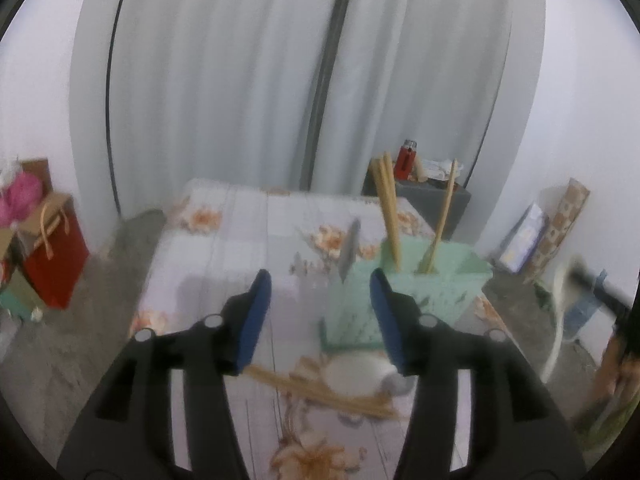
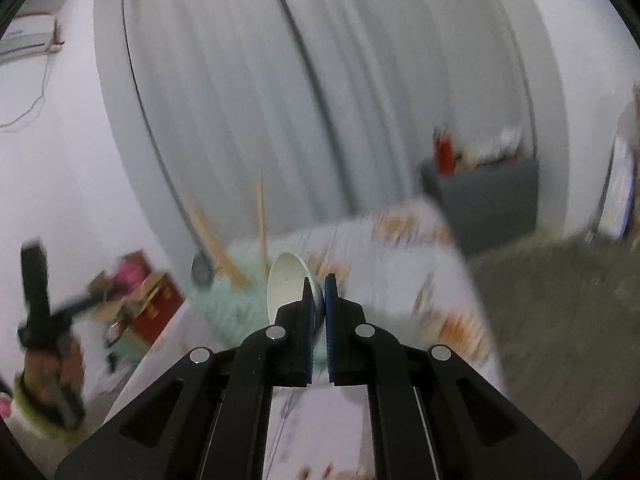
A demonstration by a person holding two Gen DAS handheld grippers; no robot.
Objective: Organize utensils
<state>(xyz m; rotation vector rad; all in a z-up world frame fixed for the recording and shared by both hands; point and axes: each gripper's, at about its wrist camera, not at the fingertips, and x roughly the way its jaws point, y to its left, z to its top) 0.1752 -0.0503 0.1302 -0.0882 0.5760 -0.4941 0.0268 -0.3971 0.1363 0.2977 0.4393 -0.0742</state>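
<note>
A mint green utensil holder (image 1: 400, 300) stands on the floral table (image 1: 240, 240), with chopsticks (image 1: 388, 208) and a metal utensil (image 1: 349, 250) standing in it. My left gripper (image 1: 320, 292) is open and empty above the table, just left of the holder. Loose chopsticks (image 1: 320, 392) and a white spoon (image 1: 356, 374) lie on the table below it. My right gripper (image 2: 319, 296) is shut on a white ceramic spoon (image 2: 286, 280), held in the air right of the blurred holder (image 2: 236, 296).
A red gift bag (image 1: 56, 256) and boxes stand on the floor at left. A grey cabinet (image 1: 432, 200) with a red bottle (image 1: 406, 160) stands behind the table. Boards lean on the wall at right (image 1: 560, 224). White curtains hang behind.
</note>
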